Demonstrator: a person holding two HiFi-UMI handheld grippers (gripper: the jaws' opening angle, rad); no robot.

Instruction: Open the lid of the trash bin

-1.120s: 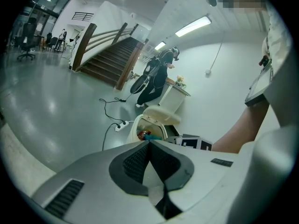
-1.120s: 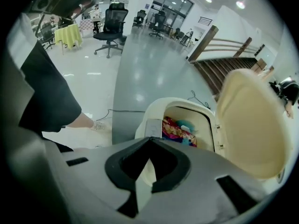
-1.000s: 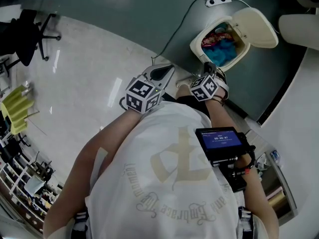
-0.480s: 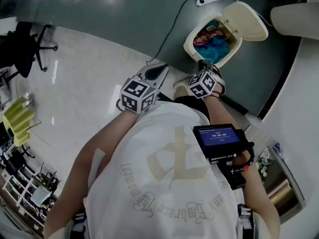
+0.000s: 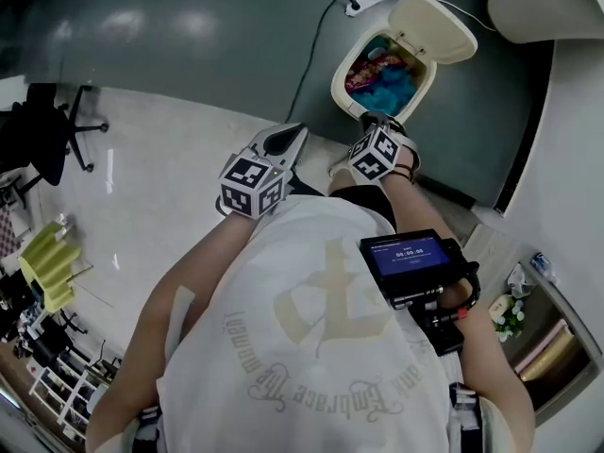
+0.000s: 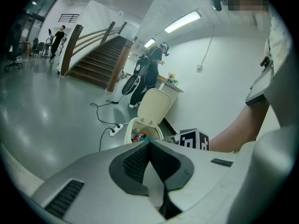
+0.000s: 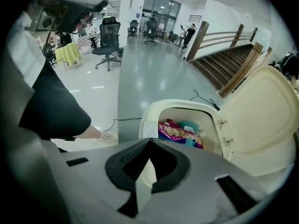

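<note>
Where the head view looks down past a white T-shirt, a glossy pale grey floor (image 5: 179,149) fills an open hall, with a darker grey strip along the top. On that strip stands the cream plastic trash bin (image 5: 351,75), its rounded lid (image 5: 432,28) swung up and back, with bright litter showing inside. A white power strip (image 5: 363,1) lies just beyond it, and a black office chair (image 5: 52,130) stands far off to the left. The left gripper (image 5: 288,140) hovers over the floor, well short of the bin; the right gripper (image 5: 376,121) sits just beside the bin's near rim.

From the left gripper view, the jaws are pressed together at their tips with nothing held. The bin lies beyond them, slightly left, with its lid upright. A wooden staircase (image 6: 93,55) rises behind.

From the right gripper view, the jaws are likewise clenched on nothing. The bin's open mouth sits directly ahead and close, showing a pink wrapper (image 7: 176,130) inside. The lid leans back to the right on its hinges, apart from the jaws.
</note>
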